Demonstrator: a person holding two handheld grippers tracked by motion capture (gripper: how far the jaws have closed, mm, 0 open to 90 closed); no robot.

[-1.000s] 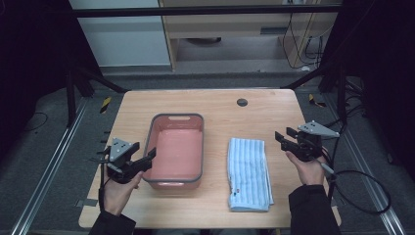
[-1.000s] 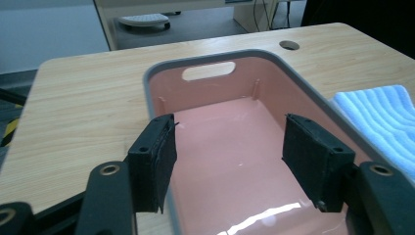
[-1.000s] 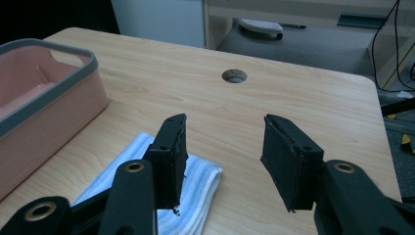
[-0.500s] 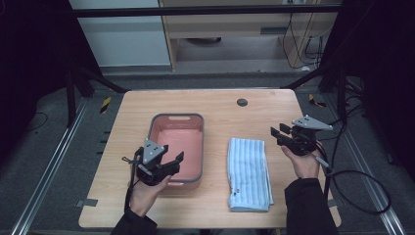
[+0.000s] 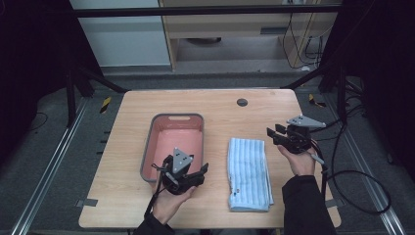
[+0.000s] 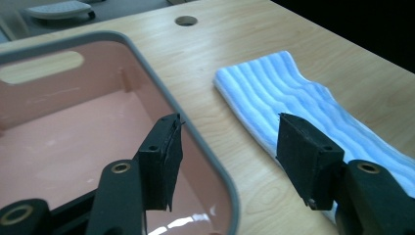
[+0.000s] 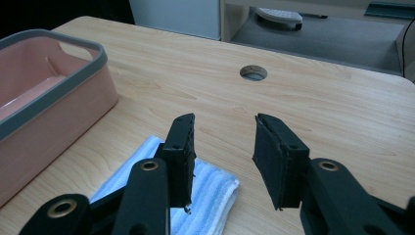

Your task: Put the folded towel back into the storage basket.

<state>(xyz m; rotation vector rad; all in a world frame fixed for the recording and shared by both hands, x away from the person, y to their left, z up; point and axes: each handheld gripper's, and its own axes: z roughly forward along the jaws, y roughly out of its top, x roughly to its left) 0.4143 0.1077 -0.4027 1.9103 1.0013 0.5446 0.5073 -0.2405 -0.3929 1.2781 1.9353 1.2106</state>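
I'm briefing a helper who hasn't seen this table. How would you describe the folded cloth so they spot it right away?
Start from the wooden table and find the pink tub with a grey rim near its middle. Just to the right of the tub, lying flat on the wood, is the cloth: a long folded rectangle. It is the one soft thing there, light blue with white stripes running along its length.

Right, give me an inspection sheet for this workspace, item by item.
Surface: light wooden table, one round hole near the far edge.
Job's things: pink tub with grey rim, nothing inside; folded blue striped towel flat to its right, apart from it.
Clutter: nothing seen.
Grippers: left claw open, over the gap between the tub's near right corner and the towel; right claw open, right of the towel's far end; both hold nothing.
Cables: black cable loops off the table's right edge.
Surroundings: grey floor, dark frame bars, cabinets behind.
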